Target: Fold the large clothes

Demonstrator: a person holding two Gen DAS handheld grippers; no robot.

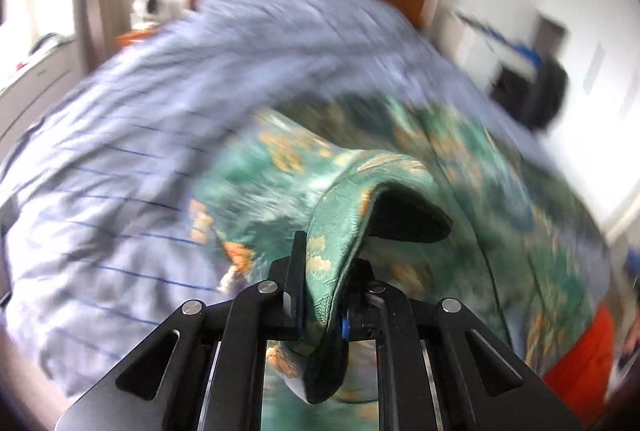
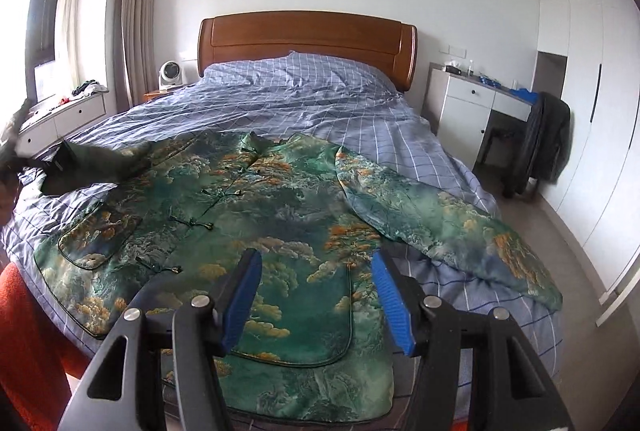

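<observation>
A large green jacket (image 2: 256, 207) with orange and white landscape print and knot buttons lies spread face up on the bed. Its right sleeve (image 2: 448, 227) stretches toward the bed's right edge. My left gripper (image 1: 320, 263) is shut on the cuff of the left sleeve (image 1: 344, 215), holding it lifted; the left wrist view is blurred by motion. In the right wrist view that sleeve (image 2: 100, 159) shows raised at the far left. My right gripper (image 2: 316, 295) is open and empty, hovering above the jacket's lower hem beside a pocket (image 2: 304, 319).
The bed has a blue checked cover (image 2: 320, 103) and a wooden headboard (image 2: 308, 39). A fan (image 2: 172, 73) stands on the left nightstand. A white desk (image 2: 472, 103) and a chair with dark clothes (image 2: 548, 143) stand right. An orange cloth (image 2: 28, 335) hangs at the bed's near left corner.
</observation>
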